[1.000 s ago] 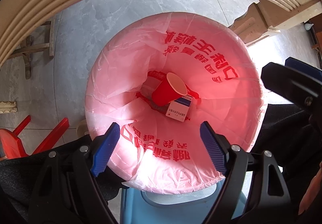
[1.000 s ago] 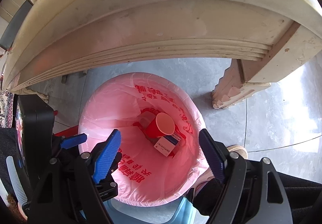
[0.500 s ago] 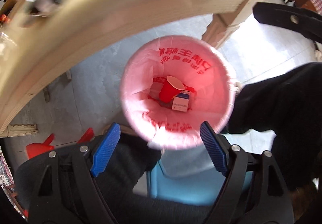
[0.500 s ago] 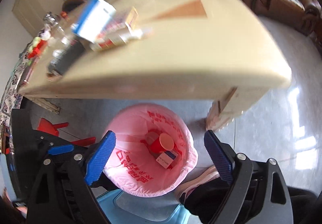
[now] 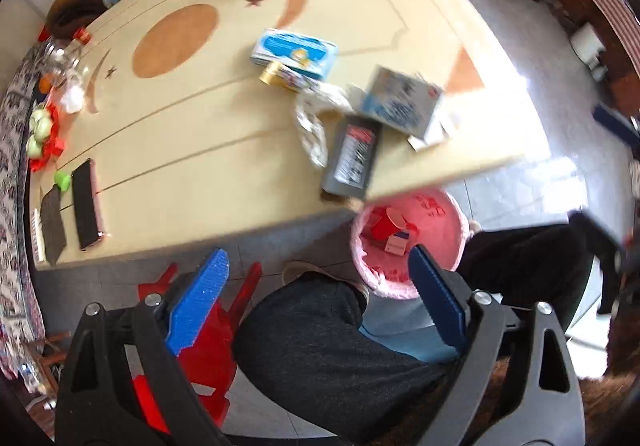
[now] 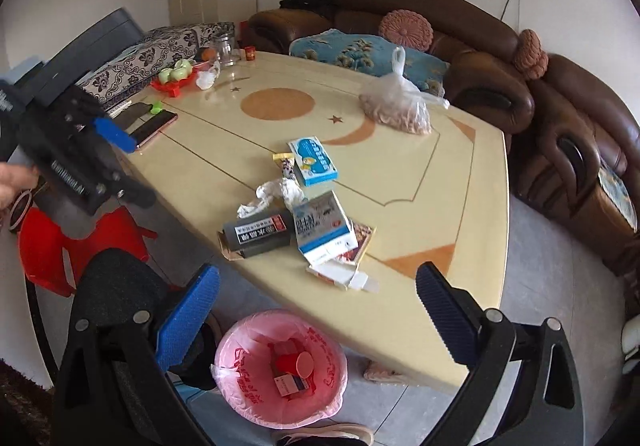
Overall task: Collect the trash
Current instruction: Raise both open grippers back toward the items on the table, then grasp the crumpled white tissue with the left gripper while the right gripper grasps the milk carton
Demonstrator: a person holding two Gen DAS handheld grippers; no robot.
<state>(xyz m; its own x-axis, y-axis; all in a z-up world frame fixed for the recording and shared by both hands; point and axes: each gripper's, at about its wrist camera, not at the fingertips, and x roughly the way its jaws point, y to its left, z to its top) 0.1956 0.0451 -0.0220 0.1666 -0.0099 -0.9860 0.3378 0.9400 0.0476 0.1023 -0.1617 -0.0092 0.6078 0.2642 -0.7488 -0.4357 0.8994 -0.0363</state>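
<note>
A bin with a pink liner (image 6: 244,386) (image 5: 444,242) stands on the floor by the table's near edge; a red cup (image 6: 294,364) and a small box (image 6: 290,384) lie in it. On the cream table (image 6: 400,173) lie a grey box (image 6: 258,234) (image 5: 352,157), a white-blue carton (image 6: 322,232) (image 5: 400,101), a blue box (image 6: 312,161) (image 5: 294,53), crumpled plastic (image 6: 272,193) and flat card pieces (image 6: 344,276). My left gripper (image 5: 316,302) is open and empty above my lap. My right gripper (image 6: 316,314) is open and empty, above the table edge. The left gripper also shows in the right wrist view (image 6: 92,157).
A bag of nuts (image 6: 396,105), a phone (image 6: 154,127) (image 5: 86,203), a red fruit tray (image 6: 176,79) and a glass jar (image 6: 224,47) sit farther back on the table. A brown sofa (image 6: 500,57) runs behind. A red stool (image 6: 60,246) stands on the left.
Both grippers have risen from just over the bin to above table height. The table top and its litter have come into view; the bin now looks small and low.
</note>
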